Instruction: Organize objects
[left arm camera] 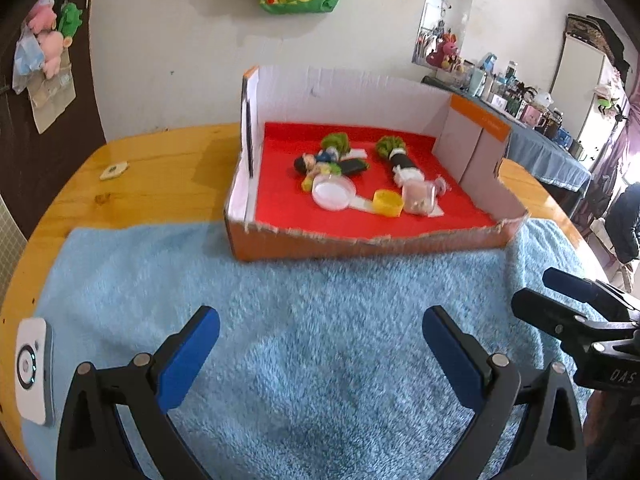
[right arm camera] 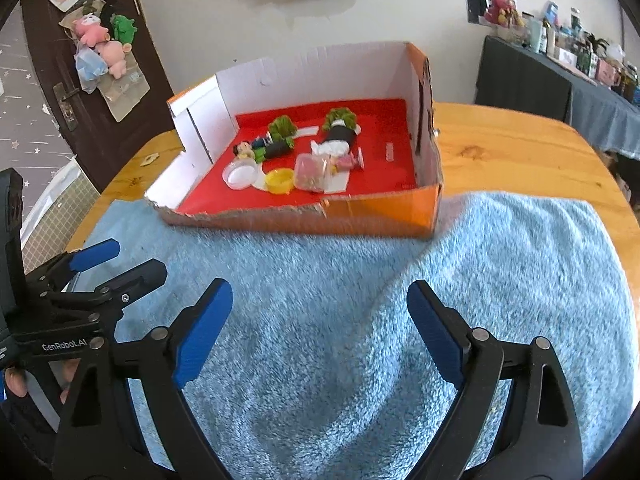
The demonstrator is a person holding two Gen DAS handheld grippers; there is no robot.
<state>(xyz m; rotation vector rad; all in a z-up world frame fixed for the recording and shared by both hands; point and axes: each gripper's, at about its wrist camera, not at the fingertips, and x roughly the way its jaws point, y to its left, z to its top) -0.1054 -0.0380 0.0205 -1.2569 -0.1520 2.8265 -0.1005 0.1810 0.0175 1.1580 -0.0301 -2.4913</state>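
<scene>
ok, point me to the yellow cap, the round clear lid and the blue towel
yellow cap [left arm camera: 387,202], left wrist view, on its side wall.
round clear lid [right arm camera: 240,174], right wrist view, on its white centre.
blue towel [right arm camera: 320,320], right wrist view, on bare pile between the open fingers.

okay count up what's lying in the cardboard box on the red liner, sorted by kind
Green-haired dolls: 2
Small figurines: 1
Clear round lids: 1
Yellow caps: 1
Clear plastic containers: 1
Total: 6
</scene>
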